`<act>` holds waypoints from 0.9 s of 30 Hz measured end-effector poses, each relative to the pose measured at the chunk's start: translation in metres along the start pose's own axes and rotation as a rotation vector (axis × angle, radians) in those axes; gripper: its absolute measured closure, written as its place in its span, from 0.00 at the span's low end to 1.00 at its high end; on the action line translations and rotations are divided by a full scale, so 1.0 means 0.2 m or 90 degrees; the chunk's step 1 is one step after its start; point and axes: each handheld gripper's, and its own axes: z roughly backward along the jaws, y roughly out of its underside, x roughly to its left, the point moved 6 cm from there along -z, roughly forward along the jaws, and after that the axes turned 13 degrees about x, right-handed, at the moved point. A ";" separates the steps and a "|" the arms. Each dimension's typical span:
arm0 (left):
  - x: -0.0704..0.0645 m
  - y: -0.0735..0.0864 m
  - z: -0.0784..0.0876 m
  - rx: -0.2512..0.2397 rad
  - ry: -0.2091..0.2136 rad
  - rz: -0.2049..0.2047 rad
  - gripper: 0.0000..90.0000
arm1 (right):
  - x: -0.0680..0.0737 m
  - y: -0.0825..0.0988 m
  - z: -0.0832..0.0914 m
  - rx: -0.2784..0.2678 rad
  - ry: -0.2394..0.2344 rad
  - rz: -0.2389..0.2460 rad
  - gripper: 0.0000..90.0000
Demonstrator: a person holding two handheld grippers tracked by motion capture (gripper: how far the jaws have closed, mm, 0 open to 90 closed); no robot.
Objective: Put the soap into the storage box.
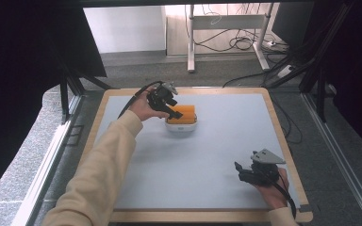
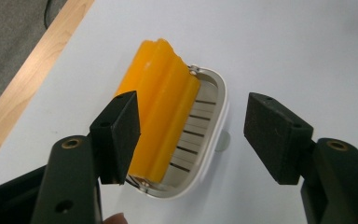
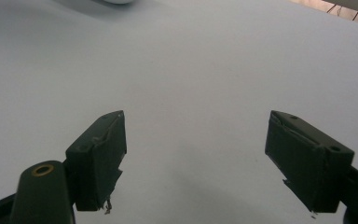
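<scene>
Near the surface's front right corner, the right gripper (image 1: 245, 170) rests in the person's hand with its jaws spread wide over bare grey table (image 1: 226, 141), nothing between them. Farther back, toward the middle of the far edge, the left gripper (image 1: 172, 111) hangs just above a white soap dish (image 2: 214, 135), its jaws parted and clear of the orange soap bar (image 2: 161, 107) that leans on its side along one wall of the dish, propped across the slatted floor. With the bar sitting in the dish and no pad pressing on it, the placing step appears done; what seems left is for the left hand to draw back from the dish.
</scene>
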 end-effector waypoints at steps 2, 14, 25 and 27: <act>-0.04 0.03 0.01 -0.003 -0.007 0.000 0.39 | -0.01 0.00 0.01 -0.003 0.003 -0.003 0.23; -0.22 0.22 0.05 -0.039 -0.013 0.038 0.37 | 0.00 0.00 0.01 -0.003 0.004 -0.001 0.23; -0.37 0.48 0.12 -0.083 -0.037 0.116 0.37 | 0.00 -0.01 0.02 -0.006 0.004 0.002 0.23; -0.38 0.50 0.12 -0.083 -0.039 0.120 0.36 | 0.00 -0.01 0.02 -0.005 0.004 0.002 0.23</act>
